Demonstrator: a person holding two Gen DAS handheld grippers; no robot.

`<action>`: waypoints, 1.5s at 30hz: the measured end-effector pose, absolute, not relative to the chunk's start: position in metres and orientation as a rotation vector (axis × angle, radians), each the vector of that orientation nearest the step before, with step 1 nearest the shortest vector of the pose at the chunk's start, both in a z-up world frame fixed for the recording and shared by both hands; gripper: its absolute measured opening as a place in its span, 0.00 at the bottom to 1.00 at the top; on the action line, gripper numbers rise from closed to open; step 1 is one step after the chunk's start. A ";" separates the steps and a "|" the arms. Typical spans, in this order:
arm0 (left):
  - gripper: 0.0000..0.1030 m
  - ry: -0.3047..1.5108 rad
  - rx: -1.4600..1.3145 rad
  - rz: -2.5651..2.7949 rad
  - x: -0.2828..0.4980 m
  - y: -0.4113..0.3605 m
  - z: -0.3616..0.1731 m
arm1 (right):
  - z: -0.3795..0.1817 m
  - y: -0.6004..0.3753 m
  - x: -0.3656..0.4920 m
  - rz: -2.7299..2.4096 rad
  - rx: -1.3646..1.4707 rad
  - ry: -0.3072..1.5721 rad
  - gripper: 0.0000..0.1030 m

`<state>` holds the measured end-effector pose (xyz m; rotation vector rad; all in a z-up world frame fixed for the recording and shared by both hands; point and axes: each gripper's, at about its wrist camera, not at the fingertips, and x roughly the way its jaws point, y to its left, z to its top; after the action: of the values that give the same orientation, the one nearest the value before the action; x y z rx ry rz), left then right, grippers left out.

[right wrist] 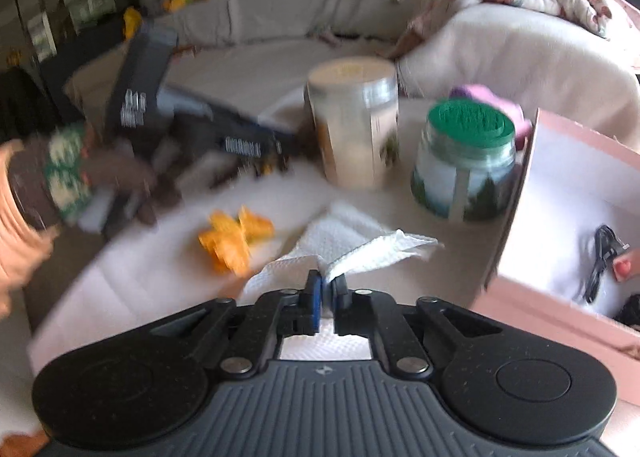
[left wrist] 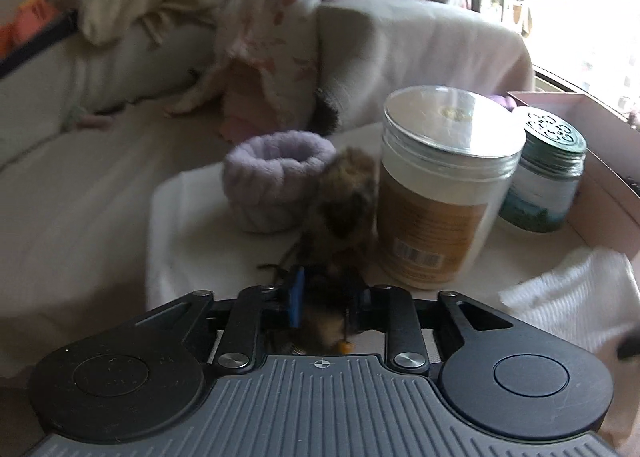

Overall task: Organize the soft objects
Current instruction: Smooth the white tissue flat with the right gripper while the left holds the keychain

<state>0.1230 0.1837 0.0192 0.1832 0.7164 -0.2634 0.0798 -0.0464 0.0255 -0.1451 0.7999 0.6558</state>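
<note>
Left wrist view: the left gripper [left wrist: 324,293] is seen with its jaws only a little apart, and a brown furry thing [left wrist: 344,201] lies between them, its far end leaning against a tall jar [left wrist: 444,193] with a silver lid. Whether the pads press on the fur cannot be told through the blur, so it is not certain that the piece is held. Just to its left a lilac plush ring [left wrist: 276,181] stands upright on the white cloth [left wrist: 188,249]; the two soft pieces appear to have been grouped there, close beside each other. A smaller jar with a green lid [left wrist: 548,177] stands to the right of the tall one, next to the wall of a pink box [left wrist: 600,177].

In the right wrist view the right gripper [right wrist: 326,289] is seen nearly closed, with a fold of a white paper towel [right wrist: 360,245] caught between its pads; the rest of the towel lies flat on the cloth, so it seems to be pinched at one raised corner. An orange crumpled piece [right wrist: 236,237] lies loose to the left of the towel. The pink box stands open on the right, with a black cable [right wrist: 600,261] inside. It is judged a likely place for the soft things.
</note>
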 end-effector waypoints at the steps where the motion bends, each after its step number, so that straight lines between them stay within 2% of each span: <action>1: 0.29 0.694 0.190 -0.255 0.121 0.183 0.022 | 0.022 -0.047 0.075 0.651 -0.164 0.795 0.28; 2: 0.29 0.662 0.195 -0.243 0.118 0.182 0.025 | 0.021 -0.048 0.072 0.646 -0.178 0.786 0.41; 4: 0.26 0.626 0.192 -0.227 0.115 0.184 0.030 | 0.014 -0.051 0.066 0.631 -0.188 0.777 0.50; 6: 0.27 0.661 0.162 -0.259 0.122 0.186 0.028 | 0.004 -0.055 0.065 0.621 -0.163 0.803 0.51; 11: 0.30 0.748 0.154 -0.333 0.133 0.184 0.014 | 0.002 -0.057 0.065 0.614 -0.109 0.770 0.61; 16: 0.45 0.763 0.173 -0.277 0.140 0.186 0.009 | -0.004 -0.052 0.051 0.604 -0.139 0.694 0.70; 21: 0.46 0.767 0.141 -0.256 0.152 0.189 0.008 | -0.003 -0.047 0.051 0.596 -0.172 0.700 0.79; 28: 0.45 0.751 0.119 -0.265 0.150 0.184 0.005 | -0.004 -0.045 0.053 0.623 -0.186 0.711 0.86; 32: 0.45 0.751 0.108 -0.286 0.140 0.185 0.004 | -0.004 -0.044 0.053 0.627 -0.189 0.710 0.87; 35: 0.36 0.767 0.121 -0.280 0.133 0.184 0.006 | -0.004 -0.045 0.052 0.626 -0.185 0.708 0.87; 37: 0.24 0.782 0.130 -0.286 0.128 0.182 0.009 | -0.004 -0.045 0.052 0.625 -0.187 0.709 0.87; 45: 0.19 0.818 0.114 -0.308 0.103 0.181 0.010 | 0.032 -0.055 0.051 0.574 -0.177 0.625 0.83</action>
<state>0.1033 0.1807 0.0101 0.1142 0.8183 -0.3082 0.0507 -0.0554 0.0315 -0.1771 0.6248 0.5737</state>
